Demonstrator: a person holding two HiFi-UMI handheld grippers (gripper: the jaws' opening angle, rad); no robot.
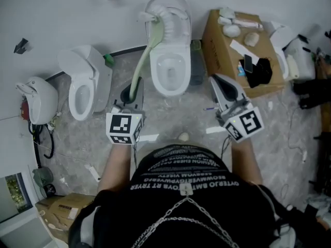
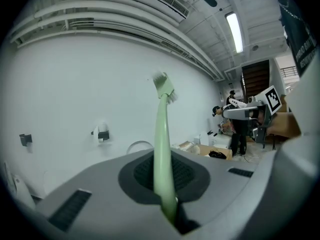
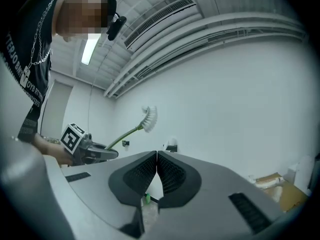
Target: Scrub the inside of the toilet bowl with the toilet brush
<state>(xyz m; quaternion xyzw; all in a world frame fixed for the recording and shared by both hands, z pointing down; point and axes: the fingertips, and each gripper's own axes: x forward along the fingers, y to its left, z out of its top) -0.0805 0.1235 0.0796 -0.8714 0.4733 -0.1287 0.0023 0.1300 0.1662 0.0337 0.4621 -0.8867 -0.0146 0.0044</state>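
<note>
Toilet brush [image 1: 142, 61] is clamped by its handle end in my left gripper [image 1: 130, 98]. The jaws are shut onto the green shaft, and the left gripper view shows the pads pinching it low down. The brush sits just left of the middle toilet bowl [image 1: 171, 92], with the shaft slanting up and away from me. From the head view the bristle head [image 1: 148, 17] lines up with the raised lid behind the bowl. The right gripper view shows that head up in the air against the white wall, so it isn't in the bowl yet. Right gripper [image 1: 216, 80] hangs just right of the bowl with its jaws closed tip to tip on nothing. A cardboard box [image 1: 222, 40] sits further right of the bowl, and a second toilet [image 1: 85, 87] is well left of it. I read the step as brush picked up and being carried over, scrubbing not started. Next move is to swing the left gripper over the bowl and tip the wrist so the head drops inside the rim. Then I sweep it round the inner wall. The shaft is long and held only at the end, so I expect it to twist in the pads under side load, which means going in slowly with light pressure.
</note>
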